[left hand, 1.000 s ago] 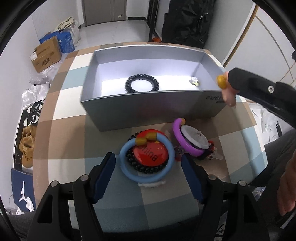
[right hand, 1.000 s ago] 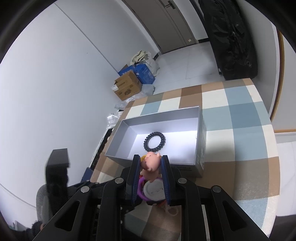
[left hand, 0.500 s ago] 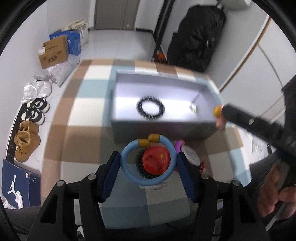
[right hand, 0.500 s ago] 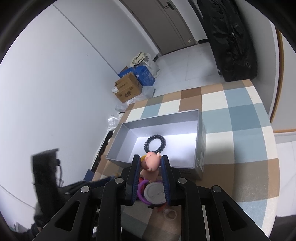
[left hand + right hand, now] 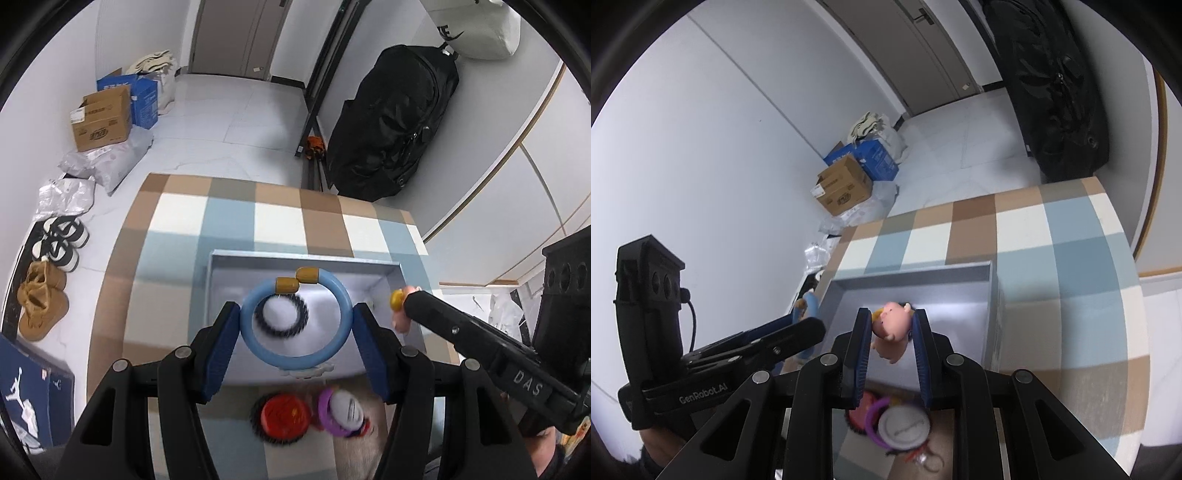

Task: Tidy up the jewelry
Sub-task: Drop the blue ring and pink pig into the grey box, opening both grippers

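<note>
Over the grey box (image 5: 218, 288) on the checked counter (image 5: 177, 229), the left tool (image 5: 295, 325) grips a blue bangle (image 5: 258, 343); the right tool (image 5: 889, 328) pinches a pink figurine (image 5: 894, 321) above its near wall.

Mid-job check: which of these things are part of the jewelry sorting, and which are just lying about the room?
Job:
- blue bangle, clamped in left gripper
- pink figure charm, clamped in right gripper
- grey box with black coil bracelet
- red badge, purple ring on table

Lying about:
- cardboard box
- shoes
- black bag
</note>
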`<action>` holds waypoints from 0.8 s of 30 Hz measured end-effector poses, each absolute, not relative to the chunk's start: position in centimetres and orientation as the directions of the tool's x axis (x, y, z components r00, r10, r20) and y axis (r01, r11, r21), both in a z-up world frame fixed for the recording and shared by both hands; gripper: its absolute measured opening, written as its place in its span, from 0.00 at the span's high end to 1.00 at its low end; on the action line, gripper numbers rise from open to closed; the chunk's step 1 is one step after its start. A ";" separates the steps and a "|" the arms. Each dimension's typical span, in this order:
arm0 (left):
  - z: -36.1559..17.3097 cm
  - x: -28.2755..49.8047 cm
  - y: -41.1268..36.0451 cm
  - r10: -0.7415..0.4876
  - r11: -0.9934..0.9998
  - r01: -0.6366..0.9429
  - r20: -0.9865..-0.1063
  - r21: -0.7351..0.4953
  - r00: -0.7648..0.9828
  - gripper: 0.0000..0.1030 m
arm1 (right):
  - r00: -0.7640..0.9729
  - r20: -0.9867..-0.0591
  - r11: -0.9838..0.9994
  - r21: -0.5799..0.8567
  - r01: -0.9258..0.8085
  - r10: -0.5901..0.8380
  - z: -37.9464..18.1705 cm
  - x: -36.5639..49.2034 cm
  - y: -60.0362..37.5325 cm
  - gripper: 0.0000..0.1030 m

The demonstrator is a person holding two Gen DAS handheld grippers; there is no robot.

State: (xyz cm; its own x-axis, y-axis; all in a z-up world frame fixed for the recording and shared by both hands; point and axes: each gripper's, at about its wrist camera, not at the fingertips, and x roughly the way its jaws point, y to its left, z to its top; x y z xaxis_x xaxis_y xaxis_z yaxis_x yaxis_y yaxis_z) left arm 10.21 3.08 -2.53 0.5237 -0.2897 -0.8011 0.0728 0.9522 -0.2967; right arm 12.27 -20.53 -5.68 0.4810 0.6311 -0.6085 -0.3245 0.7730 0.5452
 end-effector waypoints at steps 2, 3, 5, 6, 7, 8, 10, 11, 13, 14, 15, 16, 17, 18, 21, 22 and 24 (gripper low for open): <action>-2.9 10.9 3.0 -0.300 0.949 0.076 -0.803 -0.305 0.515 0.45 | 0.478 -0.613 0.774 0.553 -0.309 0.629 -5.9 13.2 -20.6 0.79; -3.0 11.2 2.9 -0.306 0.947 0.079 -0.804 -0.311 0.510 0.45 | 0.474 -0.615 0.772 0.558 -0.304 0.631 -6.0 13.5 -20.6 0.79; -3.3 11.5 2.9 -0.308 0.947 0.078 -0.807 -0.312 0.503 0.45 | 0.467 -0.618 0.770 0.566 -0.294 0.633 -6.2 14.3 -20.7 0.79; -3.5 11.7 2.9 -0.314 0.945 0.082 -0.808 -0.316 0.499 0.45 | 0.464 -0.620 0.770 0.568 -0.290 0.632 -6.3 14.7 -20.6 0.79; -3.6 11.7 2.8 -0.319 0.943 0.084 -0.808 -0.321 0.495 0.45 | 0.462 -0.621 0.769 0.571 -0.287 0.633 -6.4 14.9 -20.6 0.79; -3.7 11.9 2.8 -0.327 0.941 0.085 -0.809 -0.329 0.489 0.45 | 0.457 -0.621 0.767 0.576 -0.285 0.636 -6.5 15.3 -20.5 0.79; -3.9 12.1 2.8 -0.356 0.929 0.091 -0.803 -0.358 0.477 0.44 | 0.447 -0.624 0.763 0.582 -0.281 0.641 -6.7 15.6 -20.4 0.79; -3.9 12.2 2.8 -0.369 0.924 0.091 -0.801 -0.372 0.471 0.44 | 0.438 -0.625 0.759 0.588 -0.280 0.646 -6.9 15.8 -20.3 0.78; -3.9 12.5 2.9 -0.412 0.904 0.097 -0.789 -0.416 0.456 0.44 | 0.434 -0.620 0.752 0.597 -0.281 0.654 -7.0 16.1 -20.2 0.77; -3.8 12.4 3.1 -0.416 0.902 0.095 -0.784 -0.422 0.460 0.43 | 0.436 -0.617 0.750 0.599 -0.280 0.655 -7.0 16.2 -20.2 0.77; -3.7 12.4 3.2 -0.417 0.901 0.098 -0.781 -0.423 0.464 0.37 | 0.436 -0.613 0.747 0.603 -0.282 0.659 -6.9 16.2 -20.3 0.75; -3.6 12.3 3.3 -0.416 0.901 0.099 -0.780 -0.421 0.468 0.29 | 0.438 -0.606 0.742 0.606 -0.286 0.664 -6.8 16.3 -20.3 0.72; -3.5 12.1 3.6 -0.418 0.899 0.097 -0.774 -0.426 0.476 0.27 | 0.446 -0.600 0.741 0.606 -0.288 0.664 -6.5 16.3 -20.5 0.63; -3.3 11.9 3.8 -0.421 0.897 0.095 -0.767 -0.433 0.484 0.25 | 0.464 -0.587 0.740 0.608 -0.290 0.664 -6.2 16.2 -20.9 0.55; -3.3 11.5 4.3 -0.423 0.895 0.091 -0.765 -0.437 0.485 0.25 | 0.497 -0.561 0.738 0.607 -0.297 0.662 -5.5 15.9 -21.7 0.37; -3.3 11.5 4.4 -0.416 0.898 0.085 -0.769 -0.432 0.485 0.25 | 0.510 -0.557 0.741 0.603 -0.294 0.656 -5.4 15.8 -21.9 0.32; -3.4 11.2 4.6 -0.401 0.904 0.075 -0.773 -0.421 0.492 0.25 | 0.520 -0.553 0.742 0.607 -0.285 0.651 -5.4 15.6 -22.4 0.24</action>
State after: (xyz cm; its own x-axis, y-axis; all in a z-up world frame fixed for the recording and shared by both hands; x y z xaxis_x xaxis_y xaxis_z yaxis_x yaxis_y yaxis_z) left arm 11.20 4.56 -3.39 0.4916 -0.4008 -0.7731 0.0750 0.9040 -0.4209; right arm 15.62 -22.40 -5.37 0.5200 0.6513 -0.5527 -0.2847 0.7422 0.6067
